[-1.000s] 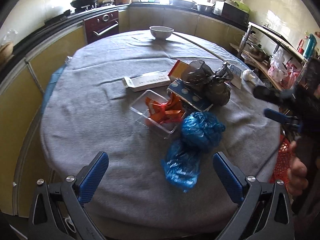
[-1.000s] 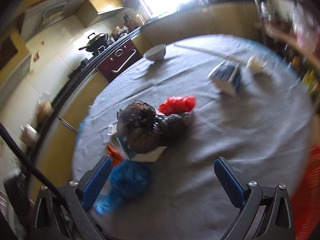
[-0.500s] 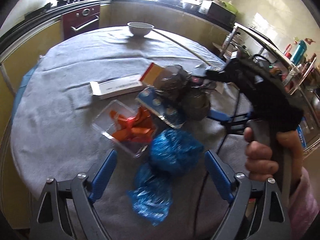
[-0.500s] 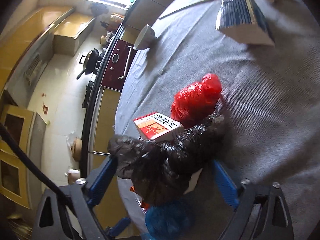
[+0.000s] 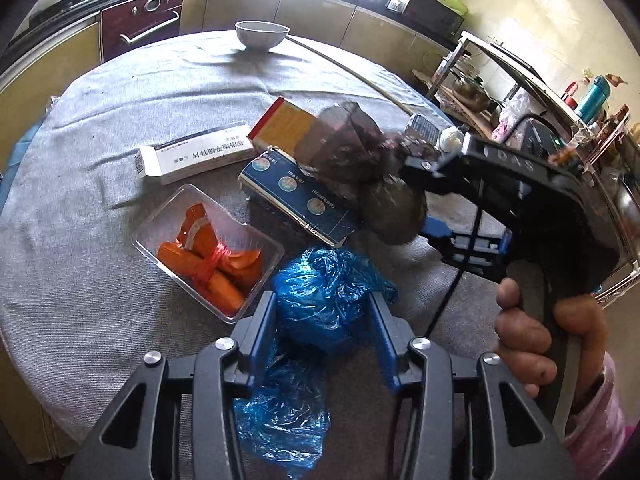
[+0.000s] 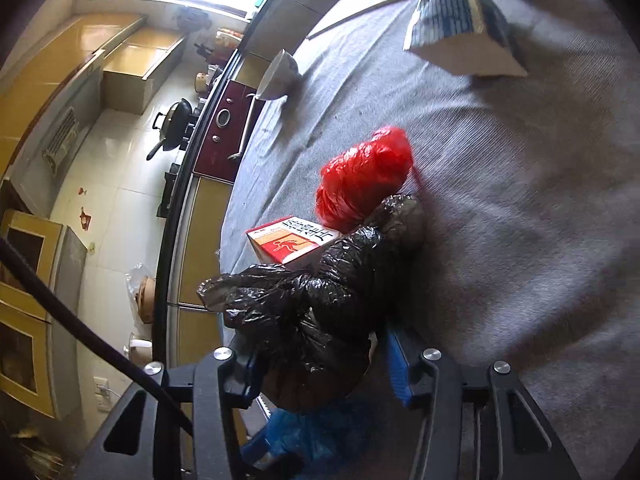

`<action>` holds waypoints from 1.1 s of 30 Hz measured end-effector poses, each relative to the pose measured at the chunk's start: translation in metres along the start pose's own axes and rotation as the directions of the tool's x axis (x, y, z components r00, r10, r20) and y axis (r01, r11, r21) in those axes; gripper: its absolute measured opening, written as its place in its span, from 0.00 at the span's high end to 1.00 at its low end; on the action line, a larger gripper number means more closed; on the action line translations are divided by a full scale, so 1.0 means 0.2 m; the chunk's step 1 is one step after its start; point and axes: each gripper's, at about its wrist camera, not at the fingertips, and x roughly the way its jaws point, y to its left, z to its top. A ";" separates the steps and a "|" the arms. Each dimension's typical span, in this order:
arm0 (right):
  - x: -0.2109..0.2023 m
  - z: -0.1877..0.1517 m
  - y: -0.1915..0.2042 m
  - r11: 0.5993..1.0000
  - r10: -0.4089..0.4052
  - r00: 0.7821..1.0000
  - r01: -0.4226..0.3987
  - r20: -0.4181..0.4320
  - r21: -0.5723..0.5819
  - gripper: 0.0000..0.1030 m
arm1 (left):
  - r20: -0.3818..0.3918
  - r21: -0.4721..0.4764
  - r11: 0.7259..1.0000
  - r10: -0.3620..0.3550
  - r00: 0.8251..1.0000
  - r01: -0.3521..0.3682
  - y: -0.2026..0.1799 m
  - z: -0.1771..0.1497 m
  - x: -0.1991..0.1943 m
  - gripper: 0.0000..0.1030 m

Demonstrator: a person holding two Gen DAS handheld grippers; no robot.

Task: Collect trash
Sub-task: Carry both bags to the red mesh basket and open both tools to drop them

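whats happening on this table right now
A person is clearing trash off a grey-clothed table with tongs in each hand. The left tongs are closing around a blue plastic bag. The right tongs are closing around a black plastic bag. Boxes and a plastic tray still lie there.

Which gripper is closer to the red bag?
Right. The right gripper is closing around the black bag that touches the red bag. The left gripper is closing around the blue bag, farther away.
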 end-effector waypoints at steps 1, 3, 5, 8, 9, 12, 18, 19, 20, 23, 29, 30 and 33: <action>-0.02 -0.01 -0.01 1.000 -0.001 1.000 0.002 0.005 -0.006 0.49 | 0.003 0.003 1.000 0.001 1.000 -0.001 0.00 -0.01 0.00 0.58; -0.06 -0.02 -0.02 1.000 -0.002 1.000 0.002 0.014 -0.012 0.49 | 0.012 0.014 1.000 0.004 1.000 -0.004 -0.02 -0.02 -0.01 0.59; -0.11 -0.03 -0.04 1.000 0.003 1.000 -0.002 0.020 -0.016 0.49 | 0.018 0.026 1.000 0.000 1.000 0.000 -0.04 -0.02 -0.01 0.60; -0.16 -0.06 -0.07 0.999 0.010 1.000 -0.009 0.028 -0.031 0.49 | 0.035 0.052 0.999 -0.005 0.999 0.003 -0.08 -0.04 -0.04 0.61; -0.18 -0.07 -0.07 0.999 0.012 0.999 -0.010 0.031 -0.039 0.49 | 0.041 0.062 0.998 -0.007 0.999 0.005 -0.10 -0.04 -0.04 0.61; -0.24 -0.09 -0.09 0.998 0.023 0.999 -0.020 0.046 -0.064 0.49 | 0.062 0.096 0.995 -0.015 0.998 0.009 -0.13 -0.05 -0.08 0.62; -0.38 -0.14 -0.16 0.995 0.037 0.994 -0.026 0.101 -0.100 0.49 | 0.100 0.164 0.986 -0.055 0.994 0.038 -0.21 -0.07 -0.12 0.62; -0.40 -0.15 -0.16 0.993 0.029 0.993 -0.016 0.113 -0.115 0.49 | 0.100 0.171 0.984 -0.060 0.993 0.043 -0.22 -0.07 -0.13 0.62; -0.43 -0.16 -0.17 0.992 0.024 0.992 -0.008 0.121 -0.125 0.49 | 0.098 0.178 0.983 -0.067 0.993 0.048 -0.23 -0.07 -0.13 0.62; -0.51 -0.18 -0.22 0.989 -0.007 0.988 0.030 0.155 -0.147 0.49 | 0.088 0.193 0.979 -0.088 0.992 0.069 -0.27 -0.07 -0.12 0.62; -0.69 -0.20 -0.38 0.989 -0.075 0.975 0.101 0.211 -0.111 0.49 | 0.033 0.239 0.964 -0.128 0.991 0.117 -0.41 -0.08 -0.06 0.62; -0.73 -0.21 -0.42 0.989 -0.085 0.972 0.109 0.220 -0.099 0.49 | 0.023 0.249 0.960 -0.136 0.990 0.126 -0.44 -0.08 -0.05 0.62; -0.83 -0.23 -0.52 0.990 -0.108 0.964 0.127 0.242 -0.066 0.49 | -0.019 0.271 0.949 -0.163 0.987 0.162 -0.53 -0.09 0.00 0.62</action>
